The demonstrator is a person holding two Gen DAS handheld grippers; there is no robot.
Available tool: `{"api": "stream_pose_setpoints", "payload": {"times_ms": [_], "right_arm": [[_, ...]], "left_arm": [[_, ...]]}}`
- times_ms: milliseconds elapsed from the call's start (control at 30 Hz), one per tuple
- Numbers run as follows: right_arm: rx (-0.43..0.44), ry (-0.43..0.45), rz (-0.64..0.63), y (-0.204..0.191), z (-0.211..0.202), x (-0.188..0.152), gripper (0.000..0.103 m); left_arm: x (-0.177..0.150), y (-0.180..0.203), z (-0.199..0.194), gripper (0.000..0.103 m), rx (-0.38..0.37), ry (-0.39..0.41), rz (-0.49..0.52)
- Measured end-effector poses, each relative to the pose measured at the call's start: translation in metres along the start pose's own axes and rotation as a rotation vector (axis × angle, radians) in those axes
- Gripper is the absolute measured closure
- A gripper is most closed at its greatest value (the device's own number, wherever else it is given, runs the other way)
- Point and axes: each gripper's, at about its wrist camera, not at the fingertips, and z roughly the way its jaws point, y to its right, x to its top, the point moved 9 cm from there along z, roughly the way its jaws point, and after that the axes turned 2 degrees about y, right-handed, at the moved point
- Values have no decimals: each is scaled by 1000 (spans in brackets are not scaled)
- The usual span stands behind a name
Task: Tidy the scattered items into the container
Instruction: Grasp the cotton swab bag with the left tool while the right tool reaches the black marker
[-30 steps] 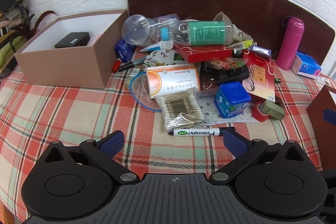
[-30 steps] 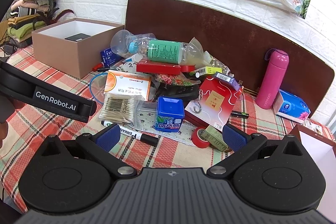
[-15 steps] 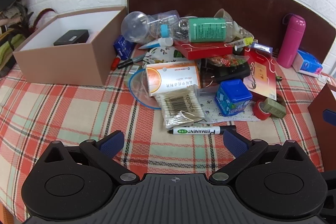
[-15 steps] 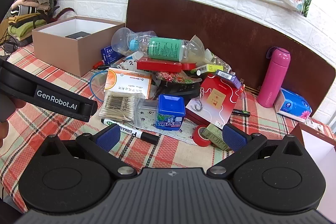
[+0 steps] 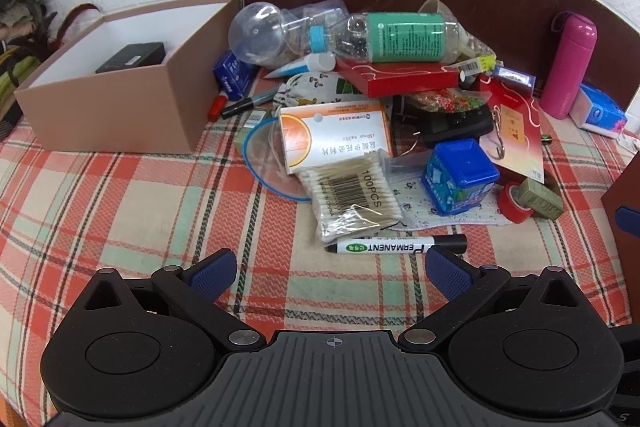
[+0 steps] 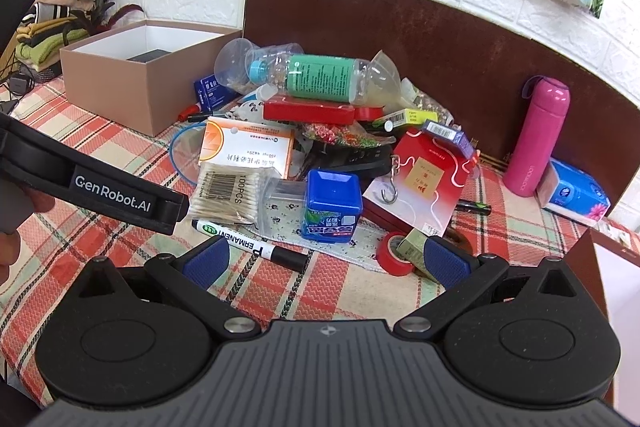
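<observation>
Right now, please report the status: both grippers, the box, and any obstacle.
Left gripper open, empty. Right gripper open, empty. Box holds one black item; pile still outside. Marker lies nearest, nothing blocking it.

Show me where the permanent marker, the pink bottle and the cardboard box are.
permanent marker (image 5: pixel 394 246): left wrist view, middle of its white barrel.
pink bottle (image 6: pixel 536 139): right wrist view, middle of its body.
cardboard box (image 5: pixel 120 111): left wrist view, its front wall.

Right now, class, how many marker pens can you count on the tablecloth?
2 clearly. The permanent marker lies nearest the left gripper. The second marker lies beside the cardboard box. Others may be buried in the pile.
</observation>
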Motion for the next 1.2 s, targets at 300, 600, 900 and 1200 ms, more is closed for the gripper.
{"api": "stream_pose_setpoints", "payload": {"times_ms": [300,600,900,1200], "right_arm": [[107,-91,67,5,53,-29,0],[206,-96,58,-2,90,-35,1],[269,-110,25,-10,121,-40,24],[313,-104,-16,-19,119,-41,48]], "left_arm": [[-16,-8,55,3,-26,-30,77],[-17,-4,81,14,-102,-52,95],[-15,0,95,32,-184,-87,102],[-4,-8,91,30,-165,-55,108]]}}
